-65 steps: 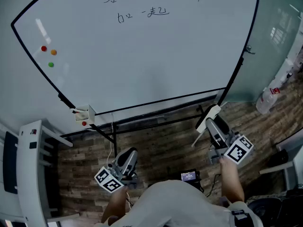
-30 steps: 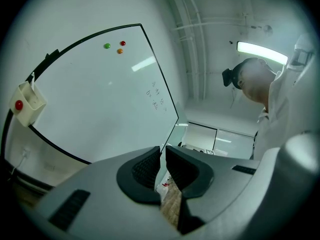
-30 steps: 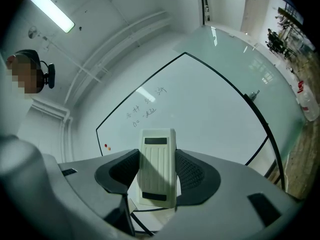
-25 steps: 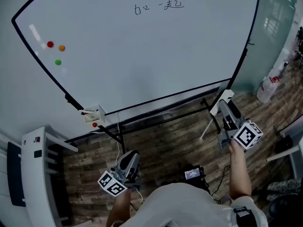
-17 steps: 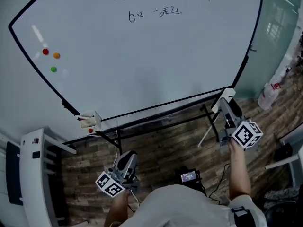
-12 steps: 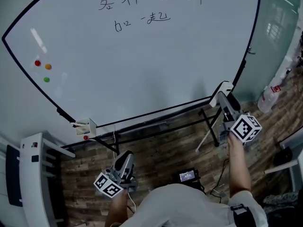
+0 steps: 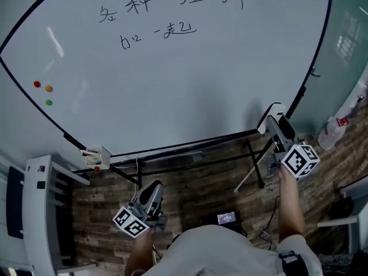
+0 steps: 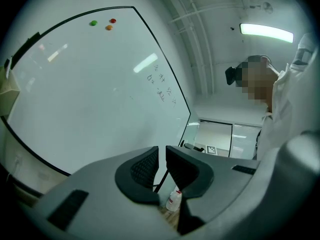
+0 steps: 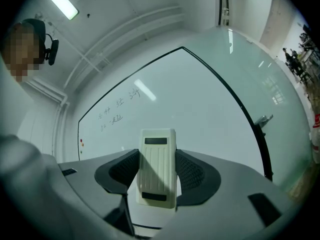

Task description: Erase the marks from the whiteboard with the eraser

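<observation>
While the person stood in front of the big whiteboard (image 7: pixel 190 79), the right tongs (image 9: pixel 157 165) had hold of the eraser (image 7: pixel 269 117). The two jaws pressed on the eraser's long sides, and its ribbed cream back faced the camera on the right tongs. In the head view the eraser sat up by the board's bottom right corner, close to the black frame. It was hard to tell if it touched the board. The marks (image 7: pixel 172 10) were dark writing in two short rows near the top of the board, up and to the left, well apart from the eraser. Three small round magnets sat close together near the board's left edge: a red one (image 7: pixel 37 84), an orange one (image 7: pixel 49 88) and a green one (image 7: pixel 48 102) just below them. A little box (image 7: pixel 95 156) hung at the board's bottom left corner. The left tongs (image 8: pixel 161 156) were held low, down near the person's body and above the brown wooden floor (image 7: pixel 201 177), far from the board. Their jaws were almost together, with only a thin slit between them, and nothing was held there. A clear bottle (image 7: pixel 332 134) with a red label stood on the floor at the right, next to the pale green wall.
</observation>
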Demonstrator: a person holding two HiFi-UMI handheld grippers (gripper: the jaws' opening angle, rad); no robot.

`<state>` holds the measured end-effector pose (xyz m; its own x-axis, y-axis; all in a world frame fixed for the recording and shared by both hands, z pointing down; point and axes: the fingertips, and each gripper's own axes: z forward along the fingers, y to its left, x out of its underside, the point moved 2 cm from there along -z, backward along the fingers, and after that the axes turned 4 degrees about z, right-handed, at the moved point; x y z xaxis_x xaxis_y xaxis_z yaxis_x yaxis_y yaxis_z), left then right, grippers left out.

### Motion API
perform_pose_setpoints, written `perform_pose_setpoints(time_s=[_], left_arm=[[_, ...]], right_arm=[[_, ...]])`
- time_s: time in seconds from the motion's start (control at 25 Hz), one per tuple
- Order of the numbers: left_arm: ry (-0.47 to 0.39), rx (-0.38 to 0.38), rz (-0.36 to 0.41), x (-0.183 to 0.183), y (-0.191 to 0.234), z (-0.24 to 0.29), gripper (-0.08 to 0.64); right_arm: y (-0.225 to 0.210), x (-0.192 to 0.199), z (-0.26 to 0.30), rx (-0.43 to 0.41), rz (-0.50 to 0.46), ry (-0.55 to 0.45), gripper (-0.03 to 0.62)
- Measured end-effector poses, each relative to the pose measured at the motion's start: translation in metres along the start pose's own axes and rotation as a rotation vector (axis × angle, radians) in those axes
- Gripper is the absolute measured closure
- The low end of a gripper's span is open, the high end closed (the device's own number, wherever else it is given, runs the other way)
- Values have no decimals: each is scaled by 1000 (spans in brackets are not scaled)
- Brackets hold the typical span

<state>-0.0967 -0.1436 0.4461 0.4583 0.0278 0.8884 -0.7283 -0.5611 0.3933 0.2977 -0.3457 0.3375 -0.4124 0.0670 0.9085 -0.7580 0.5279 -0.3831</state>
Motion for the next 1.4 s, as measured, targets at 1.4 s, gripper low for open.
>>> perform_pose_setpoints(time_s=[1.4], left_arm=[[-144,115,380,-212,62,108,503]], right_arm=[[88,-264,184,178,-364,-164,344]])
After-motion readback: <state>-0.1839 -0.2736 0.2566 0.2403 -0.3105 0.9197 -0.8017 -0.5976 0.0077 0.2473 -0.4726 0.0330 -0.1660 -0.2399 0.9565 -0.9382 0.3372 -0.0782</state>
